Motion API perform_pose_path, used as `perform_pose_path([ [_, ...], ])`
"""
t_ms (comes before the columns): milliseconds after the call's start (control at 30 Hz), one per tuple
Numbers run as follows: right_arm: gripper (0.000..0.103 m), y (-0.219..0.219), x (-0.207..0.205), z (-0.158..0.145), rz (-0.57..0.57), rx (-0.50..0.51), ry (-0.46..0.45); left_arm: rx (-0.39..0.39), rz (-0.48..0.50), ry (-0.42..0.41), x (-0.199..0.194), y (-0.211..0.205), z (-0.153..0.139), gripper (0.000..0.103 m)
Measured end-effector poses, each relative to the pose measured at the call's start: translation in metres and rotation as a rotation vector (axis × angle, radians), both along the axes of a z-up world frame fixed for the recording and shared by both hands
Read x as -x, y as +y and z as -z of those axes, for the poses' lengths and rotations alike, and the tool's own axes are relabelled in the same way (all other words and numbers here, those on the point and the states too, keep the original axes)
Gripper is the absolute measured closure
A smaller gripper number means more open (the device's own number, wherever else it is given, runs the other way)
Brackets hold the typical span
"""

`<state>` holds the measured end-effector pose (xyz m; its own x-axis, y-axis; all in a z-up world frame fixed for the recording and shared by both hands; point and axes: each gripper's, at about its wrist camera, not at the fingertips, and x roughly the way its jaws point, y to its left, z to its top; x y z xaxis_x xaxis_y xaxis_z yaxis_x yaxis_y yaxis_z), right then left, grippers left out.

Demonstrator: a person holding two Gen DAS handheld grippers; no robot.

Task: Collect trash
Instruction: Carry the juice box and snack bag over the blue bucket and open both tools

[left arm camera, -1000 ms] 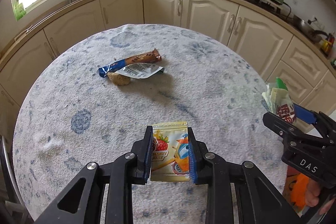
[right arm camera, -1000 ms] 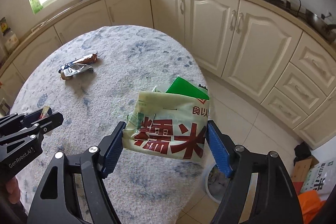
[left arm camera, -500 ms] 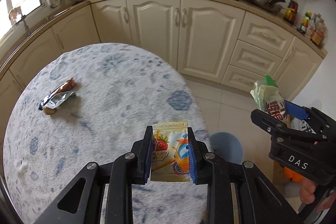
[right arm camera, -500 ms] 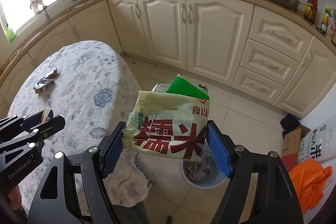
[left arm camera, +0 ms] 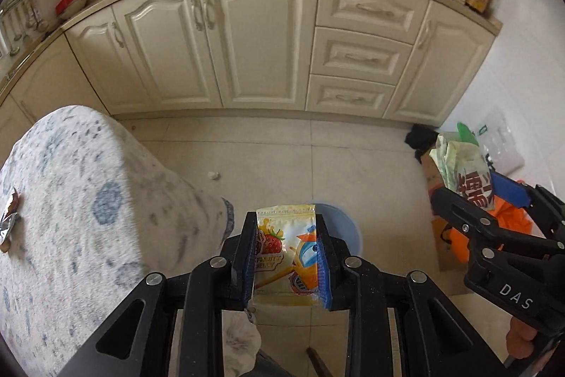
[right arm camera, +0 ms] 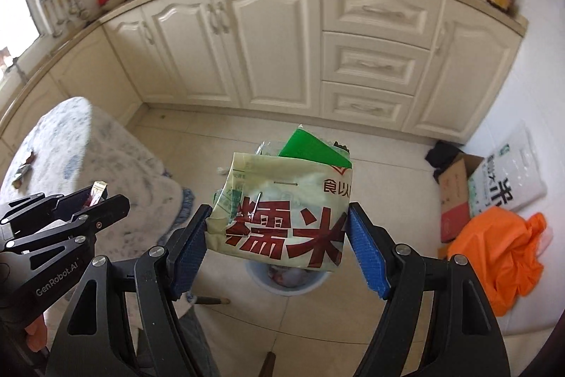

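My left gripper (left arm camera: 286, 257) is shut on a yellow jelly pouch (left arm camera: 284, 249) with a strawberry print, held out past the table's edge over the floor. Right behind the pouch shows the rim of a pale blue trash bin (left arm camera: 348, 232). My right gripper (right arm camera: 277, 235) is shut on a crumpled pale green rice bag (right arm camera: 282, 200) with red characters and a green flap. It hangs above the same trash bin (right arm camera: 286, 283), which holds some waste. Each gripper shows in the other's view: the right gripper (left arm camera: 473, 189) at right, the left gripper (right arm camera: 100, 196) at left.
The round table with its blue-speckled cloth (left arm camera: 70, 218) lies to the left, with leftover wrappers (left arm camera: 9, 218) on it. Cream cabinets (left arm camera: 254, 41) line the far wall. A cardboard box (right arm camera: 455, 196), a white rice sack (right arm camera: 505, 179) and an orange bag (right arm camera: 501, 249) sit on the floor at right.
Both grippers swung right, away from over the table to the tiled floor, each still holding its bag. The trash bin has come into view beneath them.
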<state>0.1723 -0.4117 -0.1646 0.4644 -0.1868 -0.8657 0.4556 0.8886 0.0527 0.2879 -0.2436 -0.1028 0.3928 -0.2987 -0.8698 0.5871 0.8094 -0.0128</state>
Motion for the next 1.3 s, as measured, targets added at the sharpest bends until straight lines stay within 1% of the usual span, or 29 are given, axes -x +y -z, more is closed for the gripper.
perform_pose_path([
  [67,0.027,-0.012,0.006,0.005,0.029,0.001,0.015,-0.008,0.019,0.015,-0.003,-0.016,0.009,0.078],
  [133,0.027,-0.022,0.010,0.012,0.049,-0.014,0.032,-0.005,0.027,0.063,-0.011,-0.029,0.019,0.076],
  [200,0.027,-0.029,0.013,0.017,0.063,-0.025,0.047,-0.016,0.011,0.136,-0.028,-0.037,0.032,0.062],
  [233,0.027,-0.032,0.015,0.020,0.066,-0.028,0.052,-0.017,0.004,0.145,-0.034,-0.040,0.036,0.052],
  [267,0.027,-0.035,0.017,0.022,0.069,-0.029,0.057,-0.020,0.004,0.130,-0.037,-0.043,0.038,0.046],
  [333,0.027,-0.037,0.019,0.028,0.076,-0.036,0.065,-0.057,0.000,0.101,-0.041,-0.048,0.043,0.041],
  [367,0.027,-0.038,0.020,0.031,0.077,-0.042,0.069,-0.071,-0.003,0.101,-0.044,-0.049,0.046,0.041],
  [467,0.027,-0.039,0.021,0.039,0.081,-0.065,0.084,-0.079,-0.001,0.119,-0.045,-0.056,0.051,0.041],
  [533,0.027,-0.039,0.018,0.043,0.078,-0.077,0.092,-0.097,-0.007,0.113,-0.044,-0.058,0.053,0.041],
  [667,0.027,-0.032,0.010,0.046,0.056,-0.084,0.096,-0.100,-0.022,0.121,-0.040,-0.057,0.056,0.041],
  [733,0.027,-0.025,0.004,0.042,0.029,-0.073,0.080,-0.096,-0.029,0.116,-0.039,-0.054,0.054,0.041],
  [800,0.023,-0.018,-0.001,0.037,-0.001,-0.073,0.061,-0.089,-0.031,0.115,-0.038,-0.048,0.051,0.041],
  [867,0.017,-0.015,-0.006,0.033,0.009,-0.084,0.063,-0.090,-0.040,0.109,-0.038,-0.042,0.048,0.041],
  [933,0.017,-0.013,-0.010,0.031,0.011,-0.071,0.060,-0.072,-0.037,0.103,-0.037,-0.036,0.045,0.041],
  [1000,0.017,-0.010,-0.013,0.031,0.017,-0.061,0.077,-0.067,-0.038,0.104,-0.036,-0.030,0.044,0.041],
  [1100,0.017,-0.009,-0.014,0.034,0.014,-0.084,0.094,-0.062,-0.041,0.105,-0.034,-0.022,0.041,0.041],
  [1300,0.017,-0.005,-0.013,0.037,0.010,-0.098,0.128,-0.040,-0.035,0.116,-0.033,-0.007,0.036,0.041],
])
